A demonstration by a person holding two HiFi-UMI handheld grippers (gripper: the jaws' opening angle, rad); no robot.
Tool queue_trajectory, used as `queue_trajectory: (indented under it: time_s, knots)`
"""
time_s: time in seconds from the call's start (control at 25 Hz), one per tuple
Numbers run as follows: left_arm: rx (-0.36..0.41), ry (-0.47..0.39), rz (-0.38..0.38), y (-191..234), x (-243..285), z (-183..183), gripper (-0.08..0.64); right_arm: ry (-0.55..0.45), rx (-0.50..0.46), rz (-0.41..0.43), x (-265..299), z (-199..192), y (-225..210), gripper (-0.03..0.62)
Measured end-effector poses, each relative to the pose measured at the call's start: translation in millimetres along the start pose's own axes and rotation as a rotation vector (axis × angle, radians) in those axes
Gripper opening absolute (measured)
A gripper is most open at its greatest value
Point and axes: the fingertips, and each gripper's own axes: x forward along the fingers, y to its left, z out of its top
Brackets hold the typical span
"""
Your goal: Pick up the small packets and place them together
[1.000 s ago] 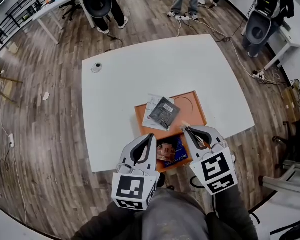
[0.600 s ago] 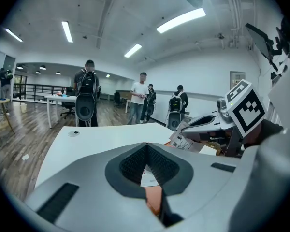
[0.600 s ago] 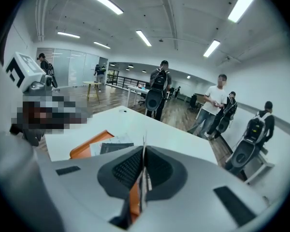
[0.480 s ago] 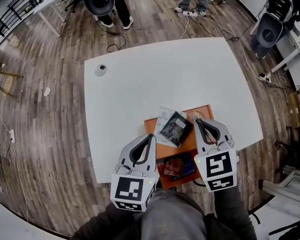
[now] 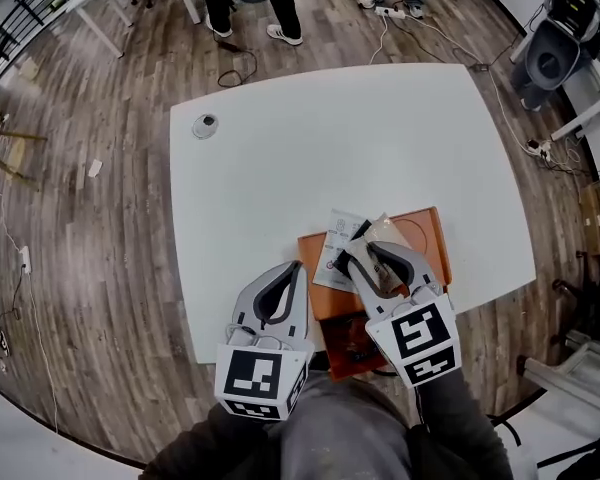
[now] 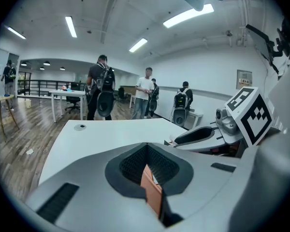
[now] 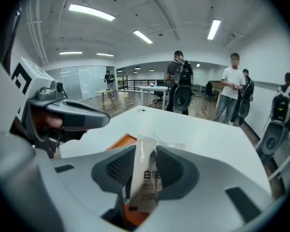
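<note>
An orange tray (image 5: 427, 230) lies near the front edge of the white table (image 5: 310, 148). On the tray are a white printed packet (image 5: 337, 234) and a dark packet (image 5: 352, 236), mostly hidden by my right gripper (image 5: 363, 252). Its jaws are opening, and a pale clear packet (image 7: 144, 175) with dark print stands loosely between them, over the tray. My left gripper (image 5: 299, 269) hovers shut at the tray's left edge, holding nothing. Between its jaws only the orange tray (image 6: 152, 190) shows.
A small round grey object (image 5: 206, 126) sits at the table's far left corner. A dark blue packet (image 5: 352, 349) peeks out under my right gripper at the tray's near end. People with backpacks stand beyond the table's far edge (image 7: 180, 88). Wooden floor surrounds the table.
My right gripper moved left, from the tray's right side to over the dark packet, carrying the pale packet. Its jaws have parted. The left gripper has barely moved.
</note>
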Motion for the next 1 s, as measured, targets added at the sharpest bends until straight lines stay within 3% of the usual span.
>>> queue_trajectory:
  time_s: [0.16,0.4,0.68,1.0]
  knots:
    - [0.0,-0.002,0.011,3,-3,-1,-0.003,-0.003,-0.012,0.034,3,1,9,0.192]
    - [0.008,-0.004,0.026,-2,-14,-5,-0.003,-0.054,-0.033,0.0,-10,7,9,0.193]
    - [0.027,-0.008,0.011,-30,-31,-11,-0.003,-0.22,-0.03,-0.069,-51,19,2,0.193]
    - [0.036,-0.006,0.005,-54,-49,-23,-0.003,-0.182,-0.02,-0.101,-62,-15,-8,0.193]
